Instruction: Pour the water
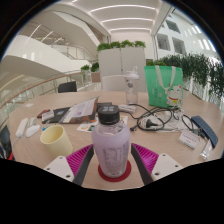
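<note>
One bottle (112, 146) is sitting clamped betw. the gripper (112, 172) pads, w/ one yellow cup (57, 139) beside it (cables (152, 119) lying beyond).

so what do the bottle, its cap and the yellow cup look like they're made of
Bottle, between the gripper fingers: seemingly clear plastic, since it is see-through and glossy, with a pale label.
Cap: dark, matte, probably plastic.
Yellow cup, left of the bottle on the table: opaque, smooth, likely plastic, possibly ceramic.
</note>
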`<state>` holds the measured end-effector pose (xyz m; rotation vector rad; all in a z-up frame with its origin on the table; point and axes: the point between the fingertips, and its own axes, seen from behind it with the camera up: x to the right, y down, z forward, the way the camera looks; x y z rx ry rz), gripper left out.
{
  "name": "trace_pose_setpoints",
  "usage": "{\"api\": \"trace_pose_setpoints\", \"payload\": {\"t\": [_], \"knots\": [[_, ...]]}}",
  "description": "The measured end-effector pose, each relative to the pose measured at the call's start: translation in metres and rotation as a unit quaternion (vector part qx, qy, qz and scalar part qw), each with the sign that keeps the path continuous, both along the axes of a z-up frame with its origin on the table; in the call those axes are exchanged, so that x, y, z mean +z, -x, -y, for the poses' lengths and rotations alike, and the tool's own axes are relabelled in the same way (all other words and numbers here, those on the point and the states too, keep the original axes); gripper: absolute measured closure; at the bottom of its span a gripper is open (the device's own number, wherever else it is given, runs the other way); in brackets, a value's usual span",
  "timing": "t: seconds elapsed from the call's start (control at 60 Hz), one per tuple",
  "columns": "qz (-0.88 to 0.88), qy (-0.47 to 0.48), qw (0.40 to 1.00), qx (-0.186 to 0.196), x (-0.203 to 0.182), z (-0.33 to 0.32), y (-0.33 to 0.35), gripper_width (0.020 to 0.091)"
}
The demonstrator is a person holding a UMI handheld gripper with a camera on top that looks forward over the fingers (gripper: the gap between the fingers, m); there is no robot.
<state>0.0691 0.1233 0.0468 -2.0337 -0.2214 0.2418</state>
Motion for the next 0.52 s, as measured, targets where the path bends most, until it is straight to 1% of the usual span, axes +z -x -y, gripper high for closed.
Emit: {"api": "trace_pose_setpoints", "payload": {"t": [0.017, 0.033, 0.1, 0.167, 0.433, 0.517], "knots": [[-0.002, 0.001, 1.000, -0.003, 0.002, 0.004, -0.001, 0.0256], [-0.003, 0.003, 1.000, -0.006, 0.003, 0.005, -0.001, 0.0253], [-0.003, 0.006, 1.000, -0.010, 0.013, 0.034, -0.004, 0.0269], [0.008, 0.013, 1.000, -0.026, 0.022, 0.062, -0.009, 0.0266], [0.065, -0.010, 0.997, -0.048, 0.094, 0.194, 0.021, 0.0266], [0.094, -0.015, 0.994, -0.061, 0.115, 0.239, 0.035, 0.0259]]}}
